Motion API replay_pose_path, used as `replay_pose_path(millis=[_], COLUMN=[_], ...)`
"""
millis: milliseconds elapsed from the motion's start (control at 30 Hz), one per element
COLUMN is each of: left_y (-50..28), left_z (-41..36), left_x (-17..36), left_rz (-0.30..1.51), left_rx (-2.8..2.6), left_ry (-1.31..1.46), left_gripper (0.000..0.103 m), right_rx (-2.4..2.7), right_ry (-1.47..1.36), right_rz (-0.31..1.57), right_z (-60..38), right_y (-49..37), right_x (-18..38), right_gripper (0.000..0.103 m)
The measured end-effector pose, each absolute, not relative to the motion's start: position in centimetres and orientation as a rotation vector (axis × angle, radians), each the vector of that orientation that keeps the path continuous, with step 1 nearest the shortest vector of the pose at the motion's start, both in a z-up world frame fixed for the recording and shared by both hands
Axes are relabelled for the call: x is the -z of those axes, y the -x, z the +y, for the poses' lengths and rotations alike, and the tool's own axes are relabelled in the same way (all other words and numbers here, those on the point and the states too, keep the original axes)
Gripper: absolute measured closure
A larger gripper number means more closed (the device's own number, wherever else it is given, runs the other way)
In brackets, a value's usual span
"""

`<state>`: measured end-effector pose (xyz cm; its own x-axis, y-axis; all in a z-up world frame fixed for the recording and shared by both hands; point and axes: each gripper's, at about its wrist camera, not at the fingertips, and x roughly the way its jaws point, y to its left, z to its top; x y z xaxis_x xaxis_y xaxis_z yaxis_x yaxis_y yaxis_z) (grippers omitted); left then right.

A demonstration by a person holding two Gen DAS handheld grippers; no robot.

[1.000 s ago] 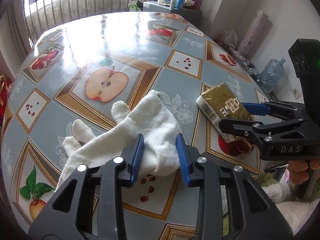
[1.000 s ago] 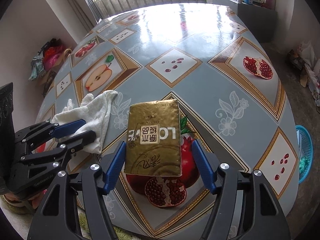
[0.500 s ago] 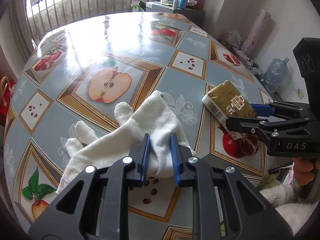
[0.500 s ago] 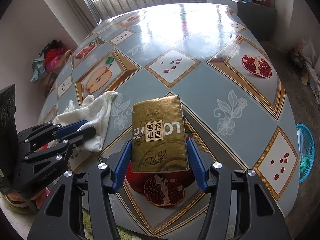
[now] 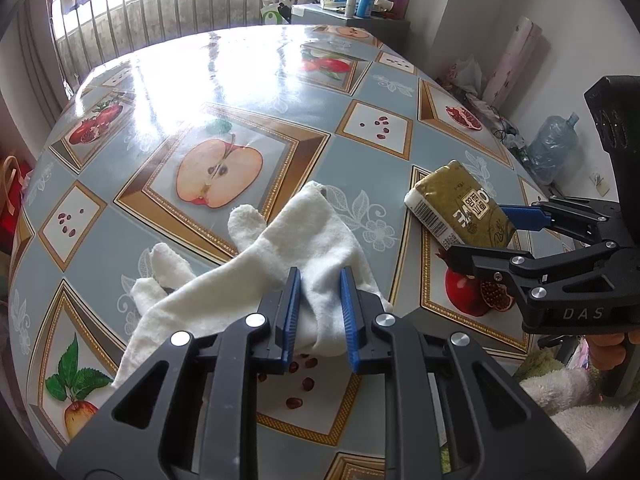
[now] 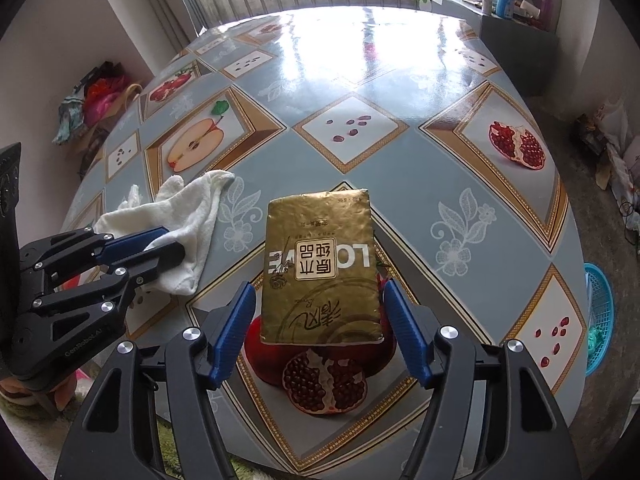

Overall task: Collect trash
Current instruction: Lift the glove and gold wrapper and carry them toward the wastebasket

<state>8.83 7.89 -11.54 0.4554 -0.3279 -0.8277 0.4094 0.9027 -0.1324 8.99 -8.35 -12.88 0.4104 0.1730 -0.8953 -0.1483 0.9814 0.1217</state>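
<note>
A gold tissue packet with a white end and barcode is held tilted above the table between my right gripper's blue pads; it also shows in the left wrist view. A crumpled white cloth lies on the fruit-print table. My left gripper is shut on the cloth's near fold. The cloth and the left gripper show at the left of the right wrist view. My right gripper shows at the right of the left wrist view.
A teal basket stands on the floor to the right of the table. A cabinet with bottles is beyond the far edge. A water jug and clutter sit by the right wall. Clothes are piled at the left.
My left gripper closed on the cloth's near fold and bunched it. My right gripper closed on the gold packet and lifted its near end off the table.
</note>
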Motion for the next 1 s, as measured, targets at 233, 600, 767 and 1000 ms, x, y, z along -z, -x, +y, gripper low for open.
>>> replay_pose_path(millis=[233,600,767,1000], left_y=[-9.0,-9.7,-11.0,-13.2], left_z=[8.1,8.2,5.4,-5.9], left_x=[11.3,4.9,1.1,-3.3], left_rz=[0.991,0.857,0.784,0.739], left_rx=[0.460,0.556,0.666,0.922], left_ry=[-0.091,-0.025,-0.010,-0.076], left_gripper=[0.092,0.098,0.098,0.098], right_rx=[-0.195,-0.165,-0.099,0.106], right_ry=[-0.057,-0.315,-0.445,-0.604], right_rz=[1.129,0.985,0.870,0.711], right_z=[-8.9,-15.1,-19.9,-29.6], right_y=[-8.9,-7.0,-5.0,0.0], right_x=[12.7,9.3,7.5,6.3], right_gripper=[0.051,0.052,0.052,0.052])
